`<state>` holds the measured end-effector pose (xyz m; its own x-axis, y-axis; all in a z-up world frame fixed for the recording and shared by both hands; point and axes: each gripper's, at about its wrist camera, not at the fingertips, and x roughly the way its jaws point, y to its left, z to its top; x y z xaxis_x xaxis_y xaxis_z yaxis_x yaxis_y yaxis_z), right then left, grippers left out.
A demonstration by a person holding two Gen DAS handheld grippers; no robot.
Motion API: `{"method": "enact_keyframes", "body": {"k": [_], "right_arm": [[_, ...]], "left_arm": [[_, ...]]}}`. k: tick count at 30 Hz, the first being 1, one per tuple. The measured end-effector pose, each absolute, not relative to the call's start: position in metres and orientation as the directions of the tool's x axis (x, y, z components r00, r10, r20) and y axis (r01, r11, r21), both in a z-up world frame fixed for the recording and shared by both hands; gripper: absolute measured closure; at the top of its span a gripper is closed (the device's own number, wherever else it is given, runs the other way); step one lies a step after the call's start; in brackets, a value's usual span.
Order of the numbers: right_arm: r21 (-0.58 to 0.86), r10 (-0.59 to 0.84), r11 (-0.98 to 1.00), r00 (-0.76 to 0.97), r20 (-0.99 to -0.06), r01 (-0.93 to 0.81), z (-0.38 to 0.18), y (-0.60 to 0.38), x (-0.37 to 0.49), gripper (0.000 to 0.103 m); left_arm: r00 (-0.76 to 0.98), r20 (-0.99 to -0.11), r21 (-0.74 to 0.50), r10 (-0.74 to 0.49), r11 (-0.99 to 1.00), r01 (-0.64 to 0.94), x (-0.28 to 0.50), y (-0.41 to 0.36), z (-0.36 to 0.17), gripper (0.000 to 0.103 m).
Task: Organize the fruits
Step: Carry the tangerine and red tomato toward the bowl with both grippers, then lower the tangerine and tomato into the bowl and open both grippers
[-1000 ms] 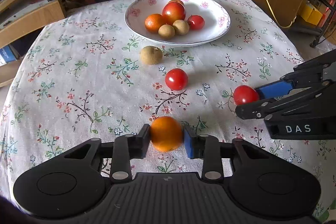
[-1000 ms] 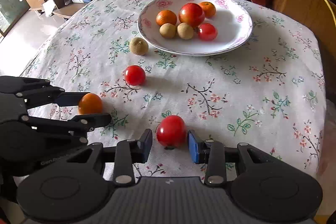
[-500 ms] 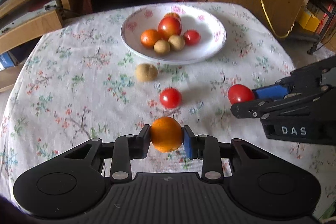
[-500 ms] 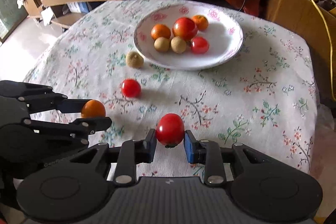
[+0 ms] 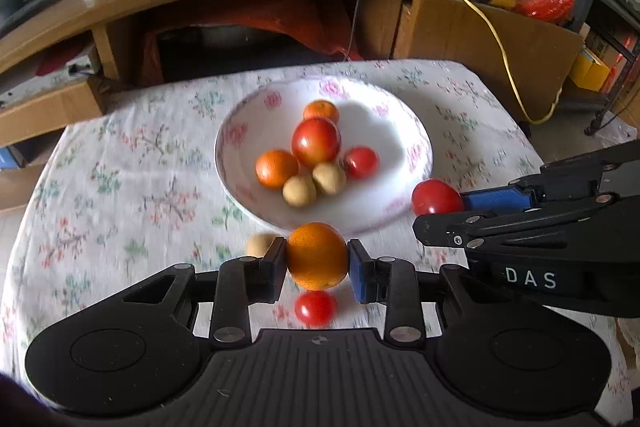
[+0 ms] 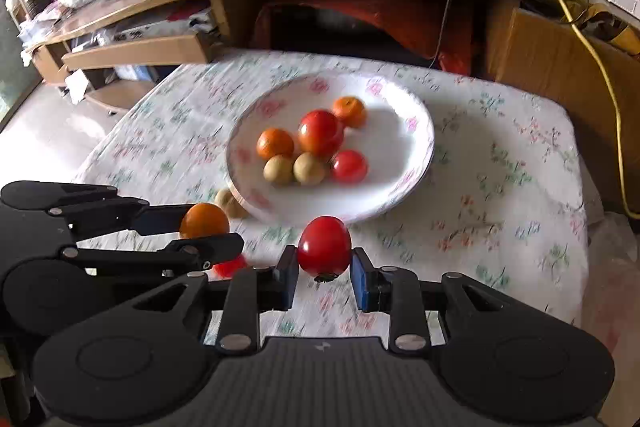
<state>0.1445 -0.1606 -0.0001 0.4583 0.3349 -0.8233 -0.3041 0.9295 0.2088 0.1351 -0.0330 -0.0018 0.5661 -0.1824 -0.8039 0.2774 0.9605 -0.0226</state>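
My left gripper (image 5: 317, 255) clamped one orange (image 5: 317, 255), my right gripper (image 6: 325, 263) pinched one tomato (image 6: 325, 247), stem end pointing down, long axis upright. Both fruits hung above the floral cloth (image 5: 120, 187), at the near rim of the plate (image 5: 416, 131). In the plate I counted six: two oranges, two tomatoes, two brown fruits. On the cloth lay one small tomato (image 5: 315, 307) and one brown fruit (image 5: 259, 243).
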Motion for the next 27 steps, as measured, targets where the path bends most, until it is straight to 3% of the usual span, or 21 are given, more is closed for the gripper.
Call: {"method": "enact_keyframes", "body": {"k": [27], "right_arm": [[0.237,0.329,0.939,0.463,-0.823,-0.248,-0.02,-0.16,0.203,0.074]], "left_arm": [[0.55,-0.824,0.001,-0.137,0.97,0.243,0.185,-0.035,-0.021,0.064]]}}
